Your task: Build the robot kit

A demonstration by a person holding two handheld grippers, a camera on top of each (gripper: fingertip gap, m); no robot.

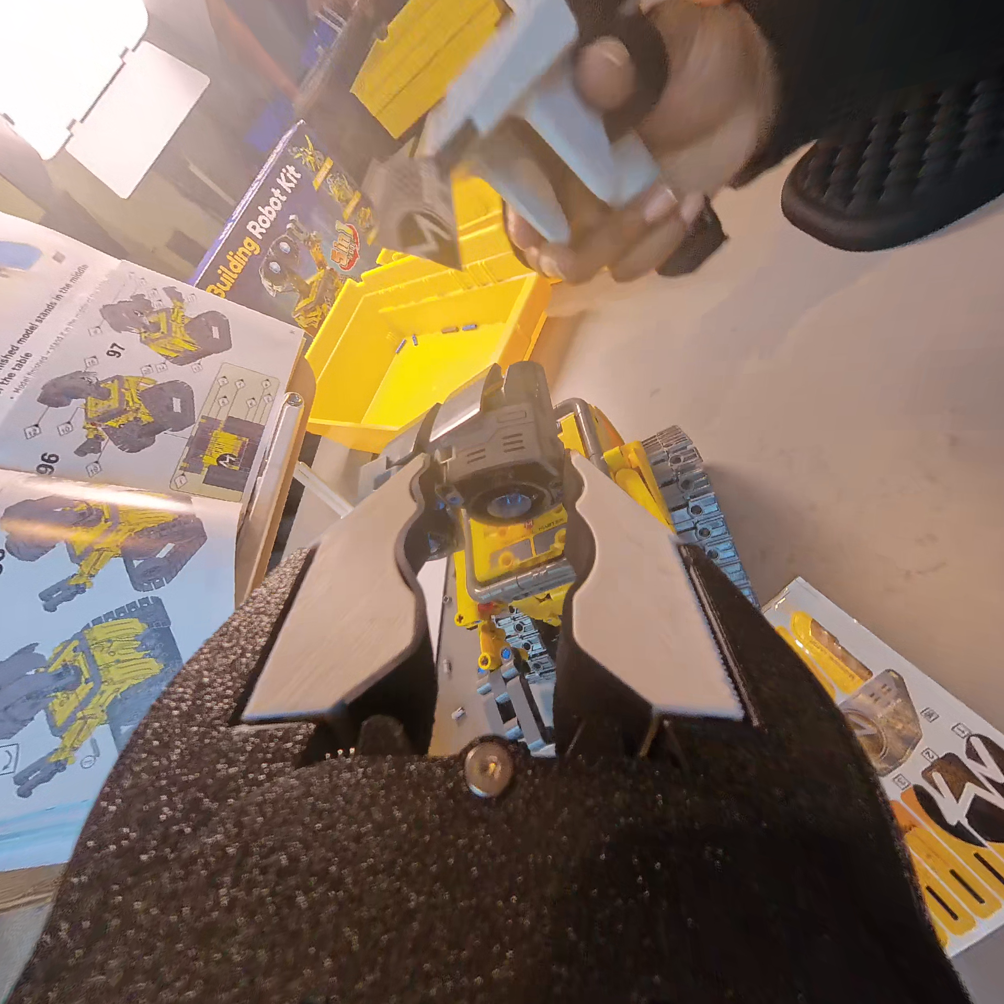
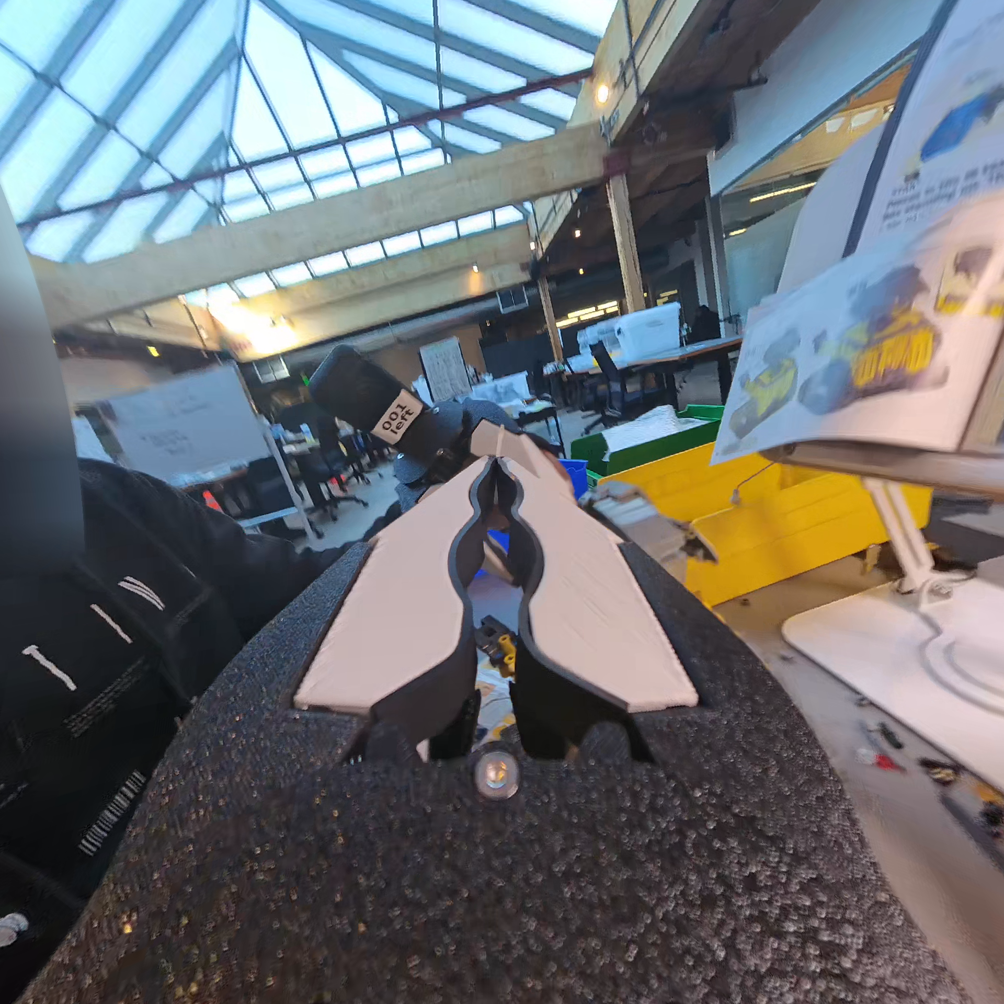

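My left gripper (image 1: 500,462) is shut on the grey head (image 1: 502,434) of a yellow brick-built robot (image 1: 516,548), one finger on each side of it. The head has a round lens eye. A grey track (image 1: 690,489) runs along the robot's right side. My right gripper (image 2: 495,462) is shut with its tips touching and nothing between them, and it tilts up towards the ceiling. It shows blurred at the top of the left wrist view (image 1: 543,141), held by a hand (image 1: 679,108) above the robot. The left gripper's black handle (image 2: 369,391) shows just beyond the right tips.
A yellow bin (image 1: 434,347) with a few small parts stands behind the robot. An open instruction booklet (image 1: 108,434) rests on a stand with a white base (image 2: 896,652). A dark kit box (image 1: 282,228), a sticker sheet (image 1: 896,760) and a green bin (image 2: 652,440) are nearby. Tip to tip, the grippers are about 9 cm apart. The grey track (image 1: 690,489) is about 8 cm from my left fingertips and 15 cm from my right.
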